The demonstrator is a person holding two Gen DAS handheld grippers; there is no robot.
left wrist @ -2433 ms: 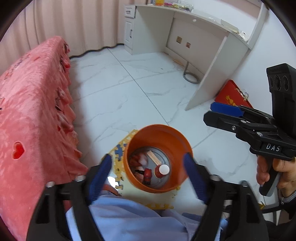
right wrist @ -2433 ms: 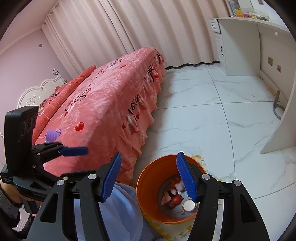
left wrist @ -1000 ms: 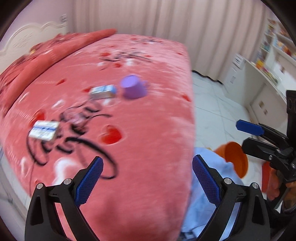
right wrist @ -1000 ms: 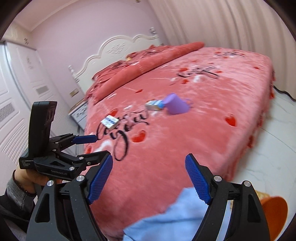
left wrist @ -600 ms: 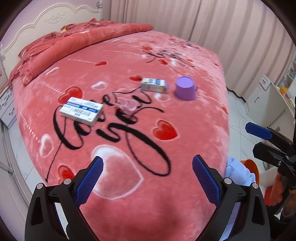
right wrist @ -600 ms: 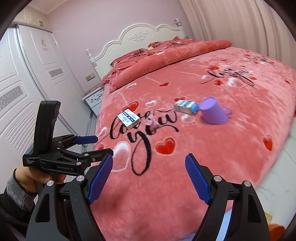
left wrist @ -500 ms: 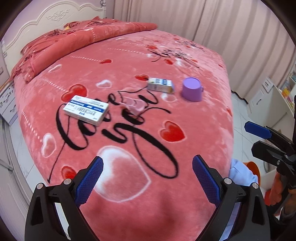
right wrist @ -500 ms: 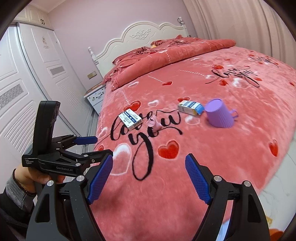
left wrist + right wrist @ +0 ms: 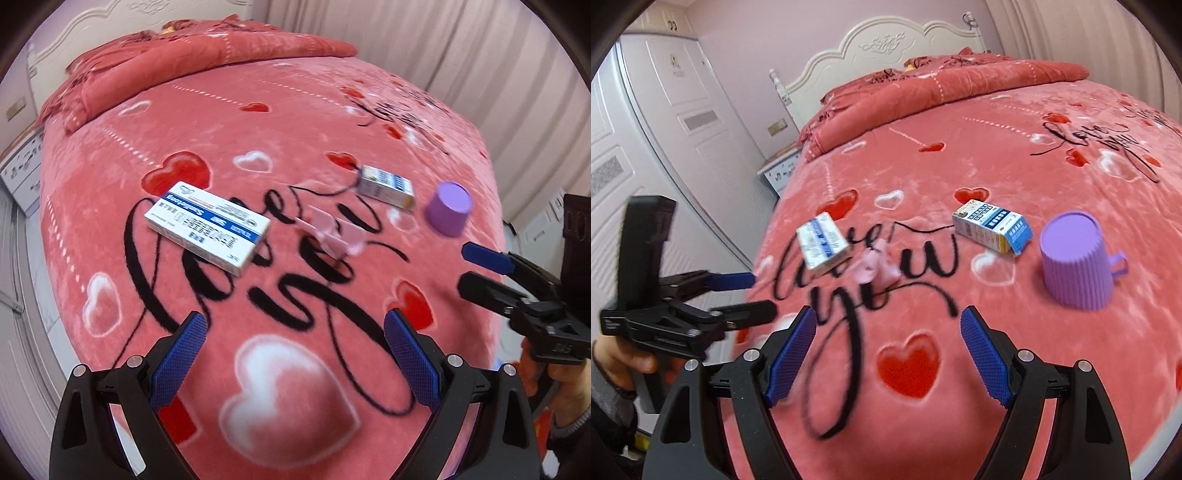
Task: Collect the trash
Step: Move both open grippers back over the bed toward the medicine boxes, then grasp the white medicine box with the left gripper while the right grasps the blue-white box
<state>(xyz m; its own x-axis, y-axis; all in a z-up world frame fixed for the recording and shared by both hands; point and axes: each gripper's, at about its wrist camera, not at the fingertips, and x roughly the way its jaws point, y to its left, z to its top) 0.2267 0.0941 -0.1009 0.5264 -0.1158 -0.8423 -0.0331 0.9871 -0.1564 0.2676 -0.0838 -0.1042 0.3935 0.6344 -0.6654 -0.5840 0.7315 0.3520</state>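
Note:
On the pink bed lie a flat white-and-blue medicine box (image 9: 207, 227) (image 9: 823, 245), a crumpled pink paper (image 9: 334, 234) (image 9: 877, 267), a smaller blue-and-white carton (image 9: 386, 187) (image 9: 991, 225) and an upside-down purple cup (image 9: 447, 212) (image 9: 1075, 260). My left gripper (image 9: 295, 360) is open and empty, hovering over the bed short of the flat box and pink paper. My right gripper (image 9: 888, 354) is open and empty, short of the pink paper and carton. Each gripper also shows in the other's view, the right (image 9: 480, 269) and the left (image 9: 750, 293).
The bed's red folded quilt (image 9: 942, 88) and white headboard (image 9: 886, 40) lie at the far end. A white nightstand (image 9: 779, 171) and white wardrobe doors (image 9: 665, 147) stand to the left. Curtains (image 9: 443, 48) hang beyond the bed's right side.
Both grippers swung from above the orange trash bin on the floor up to the bed, then moved closer to the boxes, pink paper and cup. Both stayed open.

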